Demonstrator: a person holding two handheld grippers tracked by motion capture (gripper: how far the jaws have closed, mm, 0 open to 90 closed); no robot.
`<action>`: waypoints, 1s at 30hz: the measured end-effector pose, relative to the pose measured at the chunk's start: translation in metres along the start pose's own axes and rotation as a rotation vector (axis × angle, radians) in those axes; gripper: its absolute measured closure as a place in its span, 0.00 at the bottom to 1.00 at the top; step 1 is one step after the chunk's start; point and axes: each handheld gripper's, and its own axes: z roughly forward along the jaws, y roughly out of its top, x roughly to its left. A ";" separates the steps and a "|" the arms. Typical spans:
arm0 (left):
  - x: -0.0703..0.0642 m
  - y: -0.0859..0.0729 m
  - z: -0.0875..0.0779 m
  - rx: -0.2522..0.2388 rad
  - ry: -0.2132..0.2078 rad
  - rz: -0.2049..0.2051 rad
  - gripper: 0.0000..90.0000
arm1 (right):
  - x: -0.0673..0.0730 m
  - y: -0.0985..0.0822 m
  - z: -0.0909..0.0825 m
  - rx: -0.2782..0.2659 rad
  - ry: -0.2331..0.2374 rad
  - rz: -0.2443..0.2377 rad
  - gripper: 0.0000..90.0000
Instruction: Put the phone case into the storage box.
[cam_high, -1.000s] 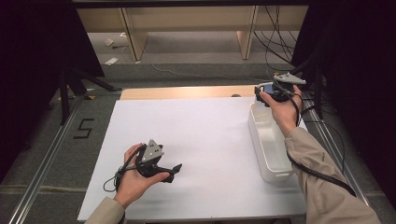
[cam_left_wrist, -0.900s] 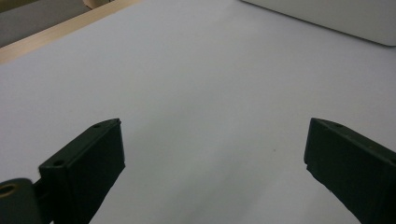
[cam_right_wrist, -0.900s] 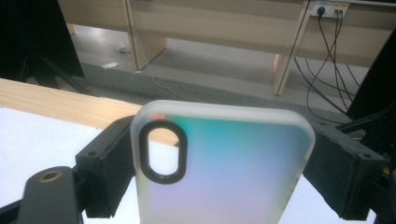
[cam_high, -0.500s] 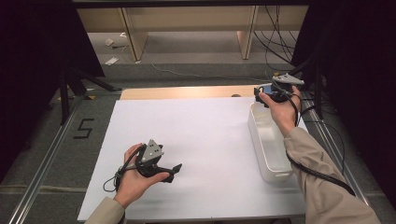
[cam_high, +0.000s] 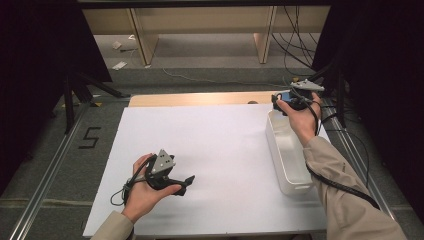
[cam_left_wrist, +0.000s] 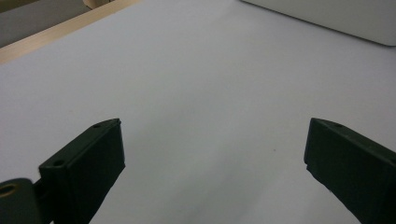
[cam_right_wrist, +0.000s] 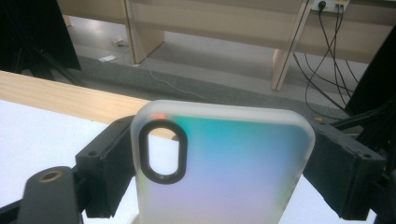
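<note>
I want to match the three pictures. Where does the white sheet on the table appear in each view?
High view: the white sheet covers most of the table, in the middle of the picture.
Left gripper view: the sheet spreads across most of the picture.
Right gripper view: the sheet is at the lower left, beside the phone case.
Shared landmark: the wooden strip along the sheet's far edge.

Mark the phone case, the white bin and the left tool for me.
phone case (cam_right_wrist: 224, 172), right gripper view, middle of its frosted back.
white bin (cam_high: 286, 145), high view, bare inner floor.
left tool (cam_left_wrist: 212, 154), left gripper view, midway between its two open black tips.
</note>
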 end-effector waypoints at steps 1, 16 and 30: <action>0.000 0.000 0.000 0.000 0.000 0.000 0.05 | 0.000 0.000 0.000 0.000 0.000 0.001 0.19; 0.000 0.000 0.000 -0.001 -0.001 -0.001 0.05 | 0.000 -0.002 0.004 0.013 -0.002 -0.007 0.19; 0.000 0.000 0.000 -0.003 -0.001 -0.002 0.05 | 0.000 -0.005 0.009 0.032 -0.003 -0.015 0.19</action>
